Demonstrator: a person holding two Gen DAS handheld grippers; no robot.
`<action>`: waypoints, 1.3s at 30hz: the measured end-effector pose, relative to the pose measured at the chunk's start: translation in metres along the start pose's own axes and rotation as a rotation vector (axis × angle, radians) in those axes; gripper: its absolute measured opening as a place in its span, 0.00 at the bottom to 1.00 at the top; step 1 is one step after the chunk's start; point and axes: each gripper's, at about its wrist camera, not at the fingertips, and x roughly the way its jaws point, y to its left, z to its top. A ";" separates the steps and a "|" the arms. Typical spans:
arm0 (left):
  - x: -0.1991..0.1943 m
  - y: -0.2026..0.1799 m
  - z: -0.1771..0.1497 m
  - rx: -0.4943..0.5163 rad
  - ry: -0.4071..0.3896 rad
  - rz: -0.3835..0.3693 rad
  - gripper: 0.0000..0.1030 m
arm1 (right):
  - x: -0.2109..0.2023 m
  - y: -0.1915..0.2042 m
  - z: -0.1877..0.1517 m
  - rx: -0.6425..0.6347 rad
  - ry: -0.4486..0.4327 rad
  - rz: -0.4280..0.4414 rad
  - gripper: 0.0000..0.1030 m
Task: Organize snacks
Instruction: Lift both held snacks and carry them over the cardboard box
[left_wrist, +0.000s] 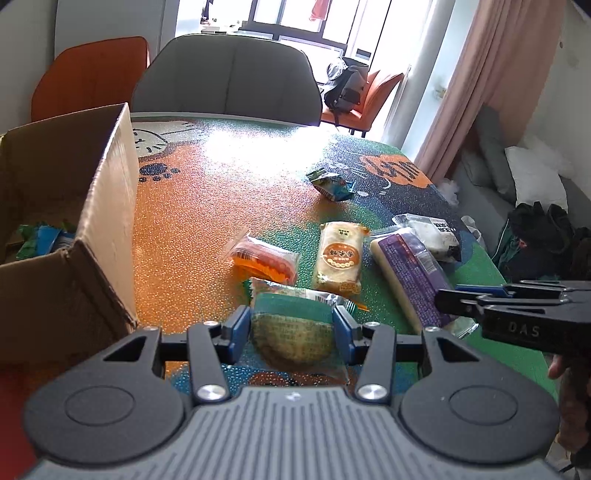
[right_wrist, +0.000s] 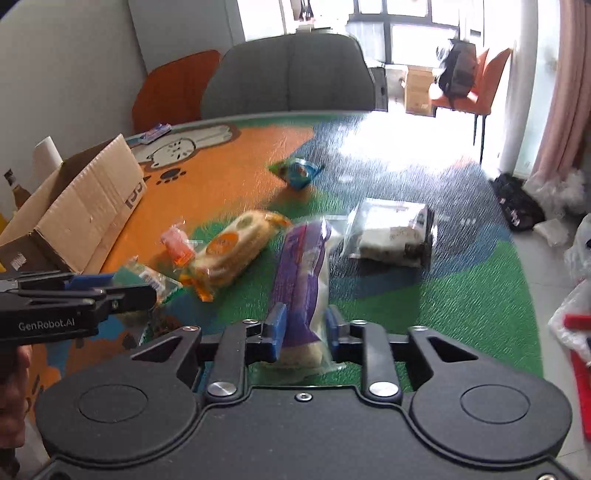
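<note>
Both pairs of blue fingers are closing around snack packets: the left gripper (left_wrist: 291, 332) is pinching a green-wrapped round pastry (left_wrist: 295, 332) between its pads, and the right gripper (right_wrist: 304, 332) is squeezing the near end of a long purple-wrapped cake (right_wrist: 304, 280). Whether either packet is already lifting off the table (left_wrist: 207, 221) is hard to tell; the purple one is standing tilted upward from the jaws, which suggests it is coming up. Both packets are looking light, soft and crinkly, with slick film wrappers, so a firm but gentle pinch across the body, not on the loose sealed edge, is probably serving best; too much squeeze is likely crushing the pastry inside. The green packet is sitting squarely between the left fingers, its far end poking out ahead of them. The purple cake is being held only at one end, so it may be sagging or swinging as it travels. Lying loose on the table ahead are an orange packet (left_wrist: 264, 258), a tan bread roll (left_wrist: 338, 258), a clear bag with a white-and-dark snack (right_wrist: 391, 232) and a blue-green pouch (left_wrist: 330, 182) farther off. The cardboard box (left_wrist: 107, 206), standing open on the left with some packets already inside, is presumably the destination.
</note>
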 end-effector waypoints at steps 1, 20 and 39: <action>-0.001 0.000 0.000 0.000 -0.003 -0.001 0.46 | 0.003 0.003 0.001 -0.004 0.002 0.001 0.39; -0.033 0.014 0.015 -0.011 -0.080 0.018 0.46 | 0.011 0.023 0.008 -0.067 -0.001 -0.060 0.30; -0.058 0.026 0.019 -0.003 -0.115 0.023 0.46 | 0.013 0.036 0.010 -0.039 0.027 -0.066 0.34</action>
